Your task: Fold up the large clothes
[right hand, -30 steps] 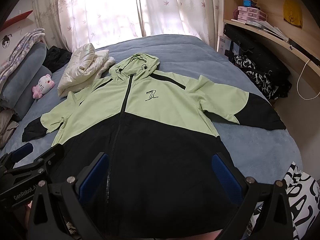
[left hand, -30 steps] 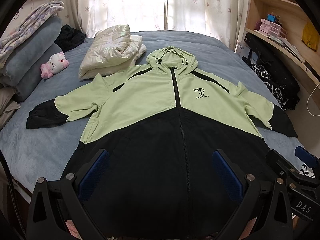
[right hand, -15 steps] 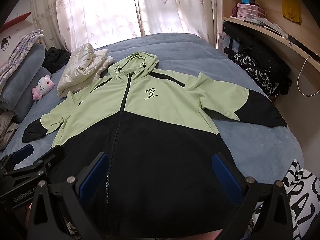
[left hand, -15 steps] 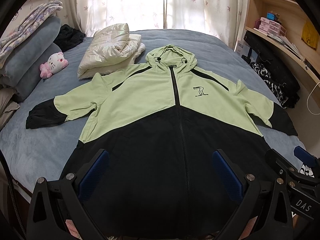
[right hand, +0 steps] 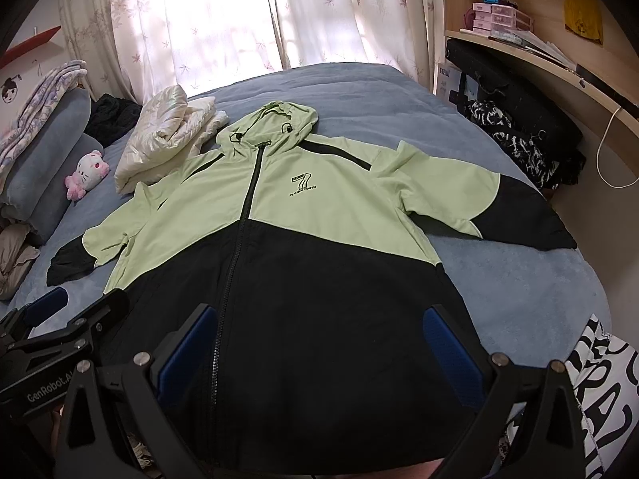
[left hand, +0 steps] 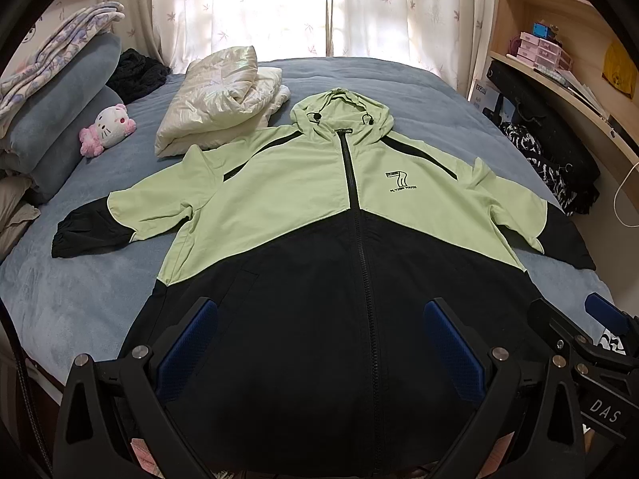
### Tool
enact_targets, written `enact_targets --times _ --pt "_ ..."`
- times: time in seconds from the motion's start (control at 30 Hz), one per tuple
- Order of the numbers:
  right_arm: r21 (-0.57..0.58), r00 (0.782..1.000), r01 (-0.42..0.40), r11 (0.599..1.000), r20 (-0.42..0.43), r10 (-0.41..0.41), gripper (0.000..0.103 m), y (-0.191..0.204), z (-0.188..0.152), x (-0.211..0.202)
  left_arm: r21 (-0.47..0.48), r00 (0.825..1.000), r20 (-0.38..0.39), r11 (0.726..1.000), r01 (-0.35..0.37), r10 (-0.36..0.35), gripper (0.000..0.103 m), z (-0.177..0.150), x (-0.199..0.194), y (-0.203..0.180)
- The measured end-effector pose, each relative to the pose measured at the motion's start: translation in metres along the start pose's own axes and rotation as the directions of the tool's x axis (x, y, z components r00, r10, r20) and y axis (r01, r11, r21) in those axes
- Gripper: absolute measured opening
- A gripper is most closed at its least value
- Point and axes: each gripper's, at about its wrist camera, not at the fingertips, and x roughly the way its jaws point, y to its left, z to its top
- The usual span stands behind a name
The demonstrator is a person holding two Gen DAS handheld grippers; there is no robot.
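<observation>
left claw [left hand: 319, 343] spread | right claw [right hand: 319, 343] spread | jacket [left hand: 303, 207] flat beneath both

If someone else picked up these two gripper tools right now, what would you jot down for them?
Left gripper: open, empty, above the jacket's black lower part.
Right gripper: open, empty, beside it over the same hem area.
Jacket: green and black, hooded, zipped, spread face up on the blue bed, both sleeves out to the sides.
Folded white puffy garment lies beyond it, near the hood.
Done: jacket laid flat.
Left: every fold; probably sleeves in first, then the body.
</observation>
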Motion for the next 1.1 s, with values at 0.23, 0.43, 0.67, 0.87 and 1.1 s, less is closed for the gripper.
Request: enact_targets --times 0.23,0.43,0.67,0.87,1.1 --pt "0.003 1.000 -0.002 1.000 -0.002 0.002 0.103 -0.001 0.000 0.001 0.001 1.000 -0.001 1.000 -0.002 0.002 0.102 0.000 0.001 -0.001" --pt "0.014 1.000 -0.020 1.000 -0.011 0.020 0.103 0.004 -0.005 0.003 0.005 1.000 -0.003 1.000 -0.003 0.003 0.102 -0.001 0.002 -0.002" --pt "0.035 0.999 -0.029 0.999 -0.037 0.030 0.103 -0.007 0.002 0.006 0.014 1.000 -0.003 1.000 -0.007 0.007 0.102 0.001 0.004 -0.006" --pt "0.065 0.998 -0.038 0.997 -0.040 0.041 0.103 -0.019 0.016 0.009 0.016 0.999 0.021 0.999 -0.029 0.029 0.102 0.020 0.007 -0.011" --pt "0.044 0.999 0.032 0.999 0.034 -0.033 0.103 -0.045 0.052 -0.003 0.044 0.992 0.111 0.997 -0.064 0.059 0.102 0.058 0.004 -0.025"
